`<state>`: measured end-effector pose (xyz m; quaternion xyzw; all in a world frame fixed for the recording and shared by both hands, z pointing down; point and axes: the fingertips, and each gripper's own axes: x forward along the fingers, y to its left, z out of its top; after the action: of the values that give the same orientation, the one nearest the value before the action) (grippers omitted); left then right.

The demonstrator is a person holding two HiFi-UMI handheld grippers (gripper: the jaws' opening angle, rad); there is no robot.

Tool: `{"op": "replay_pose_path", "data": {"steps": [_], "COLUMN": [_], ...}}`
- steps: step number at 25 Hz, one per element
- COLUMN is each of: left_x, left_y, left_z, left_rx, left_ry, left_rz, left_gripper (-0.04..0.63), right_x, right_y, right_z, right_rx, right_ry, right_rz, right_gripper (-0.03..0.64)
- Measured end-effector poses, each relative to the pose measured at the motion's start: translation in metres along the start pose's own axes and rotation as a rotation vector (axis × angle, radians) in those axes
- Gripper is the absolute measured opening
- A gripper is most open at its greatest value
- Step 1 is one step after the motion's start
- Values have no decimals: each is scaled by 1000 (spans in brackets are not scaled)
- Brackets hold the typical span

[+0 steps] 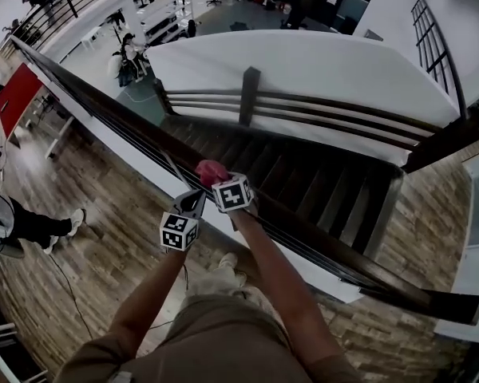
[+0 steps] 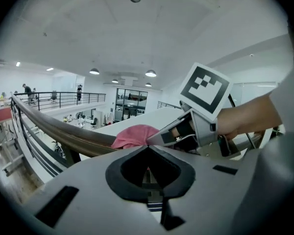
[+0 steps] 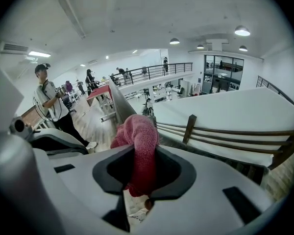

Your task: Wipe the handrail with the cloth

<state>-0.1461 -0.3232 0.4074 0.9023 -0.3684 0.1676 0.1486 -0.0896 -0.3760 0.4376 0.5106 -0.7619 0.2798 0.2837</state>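
The cloth (image 1: 211,171) is rose-pink with a nubbly knit texture. It is bunched into a soft lump on top of the handrail (image 1: 104,106), a dark brown wooden rail, and sits roughly halfway along its visible run.

The right gripper (image 3: 141,151) holds the cloth. Its fingers are closed on a fold that hangs down between them, while the rest bulges over the handrail's top. The left gripper (image 2: 147,147) is just beside the right one, on the person's side of the handrail and clear of the cloth. Its fingers are brought together with nothing between them. Each gripper's cube shows black-and-white square markers, which are patterns rather than letters.

The right forearm (image 1: 271,270) stretches forward to the handrail, and the right hand (image 2: 245,119) is wrapped around its gripper. The left forearm (image 1: 148,294) reaches alongside it and stops a little short of the handrail. Beyond the handrail, dark stairs (image 1: 303,178) descend.
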Motion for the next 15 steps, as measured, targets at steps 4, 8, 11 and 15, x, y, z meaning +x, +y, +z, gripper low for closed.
{"op": "replay_pose_path", "data": {"steps": [4, 8, 11, 15], "left_x": [14, 21, 26, 32], "left_y": [-21, -39, -53, -90], "left_z": [-10, -22, -30, -26], "left_rx": [40, 82, 117, 116], "left_ry": [16, 56, 80, 79], "left_rz": [-34, -51, -45, -25], "left_gripper": [17, 17, 17, 17], "right_x": [-3, -13, -25, -52], "right_y": [-7, -17, -28, -52], "right_z": [-6, -15, -28, -49], "right_rx": [3, 6, 0, 6], "right_ry": [-6, 14, 31, 33], "right_rz": [16, 21, 42, 52], "right_gripper": [101, 101, 101, 101]}}
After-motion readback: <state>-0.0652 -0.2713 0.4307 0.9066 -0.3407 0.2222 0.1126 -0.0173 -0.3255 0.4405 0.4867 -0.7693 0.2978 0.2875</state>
